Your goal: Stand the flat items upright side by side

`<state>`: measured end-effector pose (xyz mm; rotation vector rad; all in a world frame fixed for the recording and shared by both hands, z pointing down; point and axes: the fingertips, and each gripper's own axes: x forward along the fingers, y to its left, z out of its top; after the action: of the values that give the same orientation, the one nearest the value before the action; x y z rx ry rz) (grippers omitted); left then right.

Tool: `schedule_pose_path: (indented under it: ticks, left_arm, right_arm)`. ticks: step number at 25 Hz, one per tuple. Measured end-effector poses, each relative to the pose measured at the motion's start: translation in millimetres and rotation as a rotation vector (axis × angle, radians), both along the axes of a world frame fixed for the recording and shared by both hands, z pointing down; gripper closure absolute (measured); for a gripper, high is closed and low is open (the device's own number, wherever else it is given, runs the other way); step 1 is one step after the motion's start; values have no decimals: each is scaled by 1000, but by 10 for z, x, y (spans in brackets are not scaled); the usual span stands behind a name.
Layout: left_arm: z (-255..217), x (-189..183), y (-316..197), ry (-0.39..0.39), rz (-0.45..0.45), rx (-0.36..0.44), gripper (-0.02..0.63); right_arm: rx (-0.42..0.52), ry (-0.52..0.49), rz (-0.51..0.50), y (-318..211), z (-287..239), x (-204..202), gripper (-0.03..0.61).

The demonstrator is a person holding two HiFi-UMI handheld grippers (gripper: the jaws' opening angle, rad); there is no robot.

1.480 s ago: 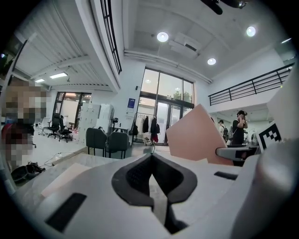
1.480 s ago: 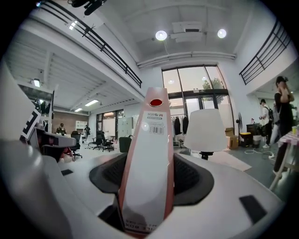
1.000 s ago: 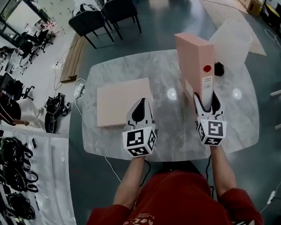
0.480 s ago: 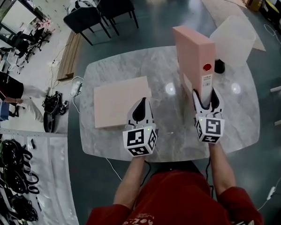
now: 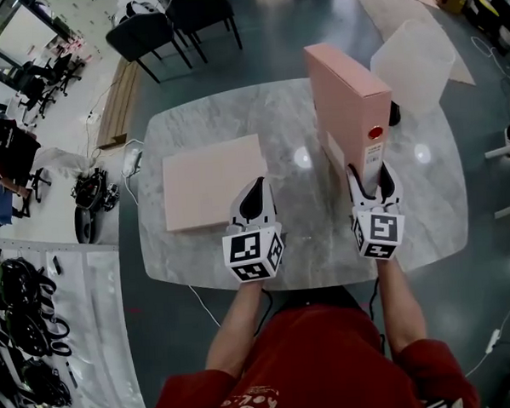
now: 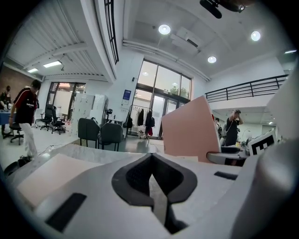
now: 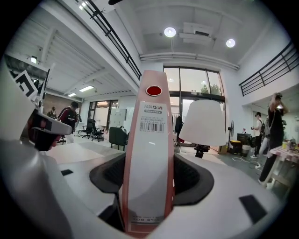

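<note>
Marble table [image 5: 190, 108]: centre bare. Upright pink box file [image 5: 348, 100] at 2 o'clock; flat pink box file [image 5: 211, 182] at 9 o'clock, well apart. Frosted bin [image 5: 414, 63] just behind upright one, 1 o'clock. R gripper [image 5: 371, 177] clamped on upright file's spine, low. L gripper [image 5: 253, 190] jaws together, empty, by flat file's 4 o'clock corner.

Risks (judged): low grip on tall file, so may tip toward bin on release. Slick marble, so flat file may skid if L nudges.
</note>
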<state>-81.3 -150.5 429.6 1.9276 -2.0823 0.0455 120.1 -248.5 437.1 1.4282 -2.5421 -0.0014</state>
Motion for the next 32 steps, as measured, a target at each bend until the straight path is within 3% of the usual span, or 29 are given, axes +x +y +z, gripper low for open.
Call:
schedule_pose_path:
  ticks: [15, 32]
  left_arm:
    - [159, 181, 85, -33, 32, -20, 611]
    - [243, 147, -15, -28, 20, -34, 611]
  right_arm:
    - [-92, -2, 55, 257, 390, 236, 296]
    - [-211, -11, 155, 492, 864, 53, 298]
